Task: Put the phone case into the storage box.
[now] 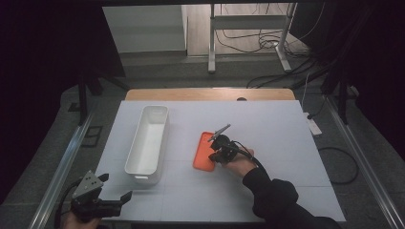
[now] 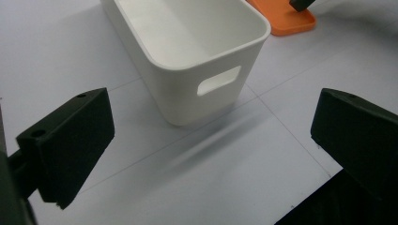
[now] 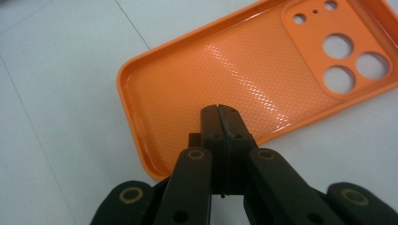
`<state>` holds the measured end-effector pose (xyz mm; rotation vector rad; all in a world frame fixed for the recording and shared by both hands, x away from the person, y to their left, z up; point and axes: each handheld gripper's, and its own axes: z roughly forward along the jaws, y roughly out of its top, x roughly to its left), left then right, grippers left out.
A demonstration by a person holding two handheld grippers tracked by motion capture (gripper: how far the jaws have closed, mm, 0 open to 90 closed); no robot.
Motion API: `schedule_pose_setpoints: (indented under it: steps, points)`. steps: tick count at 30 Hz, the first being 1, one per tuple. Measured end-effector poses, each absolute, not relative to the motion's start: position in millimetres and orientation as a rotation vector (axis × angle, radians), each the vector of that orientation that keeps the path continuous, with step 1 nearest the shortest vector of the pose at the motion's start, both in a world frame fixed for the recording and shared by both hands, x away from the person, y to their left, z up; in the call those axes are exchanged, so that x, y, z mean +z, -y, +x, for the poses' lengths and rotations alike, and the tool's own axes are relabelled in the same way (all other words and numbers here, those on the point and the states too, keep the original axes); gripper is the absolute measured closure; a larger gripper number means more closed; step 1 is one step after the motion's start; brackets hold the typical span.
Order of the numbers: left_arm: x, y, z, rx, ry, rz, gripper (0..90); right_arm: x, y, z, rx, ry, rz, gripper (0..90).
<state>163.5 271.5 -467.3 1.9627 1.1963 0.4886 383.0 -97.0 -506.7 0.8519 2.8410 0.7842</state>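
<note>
At frame centre, the right gripper (image 3: pixel 219 112), jaws pressed together, hovers over the flat orange plastic phone case (image 1: pixel 204 151). To grasp it, spread them and pinch its raised rim squarely. The left gripper (image 1: pixel 117 202), jaws spread, idles lower left near the long white plastic bin (image 1: pixel 149 141).

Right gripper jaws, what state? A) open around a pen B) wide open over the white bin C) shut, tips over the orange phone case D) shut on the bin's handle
C: in the right gripper view the right gripper has its two jaws pressed together with no gap, their tips over the inner face of the orange phone case; the white bin sits apart, to the case's left in the high view.
</note>
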Motion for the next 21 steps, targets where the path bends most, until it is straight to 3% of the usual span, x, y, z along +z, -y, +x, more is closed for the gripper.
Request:
schedule_pose_setpoints:
  steps: [21]
  points:
    - [-467.3, -271.6, 163.7, 0.486, -1.197, 1.959, 0.6, -504.2, 118.9, 394.5, 0.711, -2.786, 0.921, 89.1]
